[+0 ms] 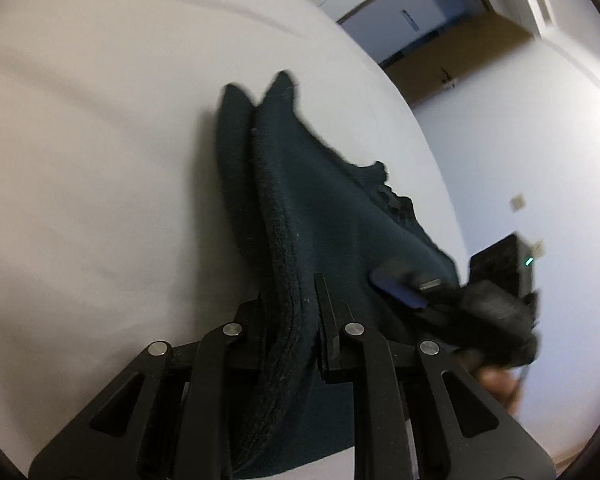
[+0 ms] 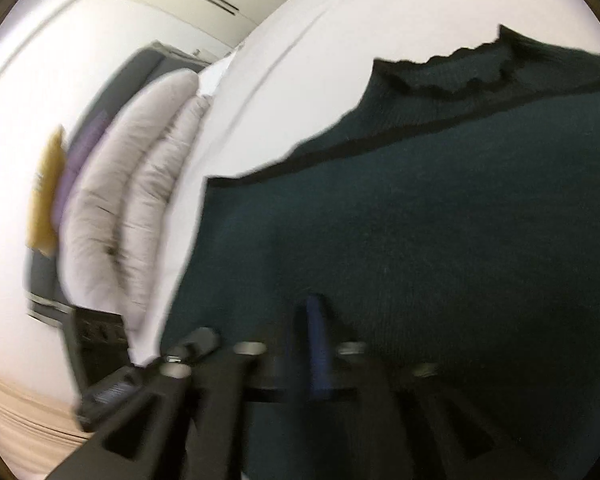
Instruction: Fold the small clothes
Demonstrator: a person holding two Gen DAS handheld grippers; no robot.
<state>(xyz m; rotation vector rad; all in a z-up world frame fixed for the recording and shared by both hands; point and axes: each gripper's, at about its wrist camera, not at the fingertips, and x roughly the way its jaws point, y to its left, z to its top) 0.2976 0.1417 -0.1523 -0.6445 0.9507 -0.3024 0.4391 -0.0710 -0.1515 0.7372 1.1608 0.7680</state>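
Note:
A dark teal knitted garment lies on a white bed sheet, and its near part rises toward me. My left gripper is shut on a thick folded edge of it, with the fabric pinched between the two black fingers. My right gripper sits at the garment's right edge, its blue pad lying on the cloth. The right wrist view is blurred: the garment fills the right side, its ribbed collar is at the top, and the right gripper has cloth around its blue pad.
A puffy white quilt lies bunched at the sheet's left edge, with dark furniture below it. A cardboard box stands past the bed by the wall. A hand holds the right gripper.

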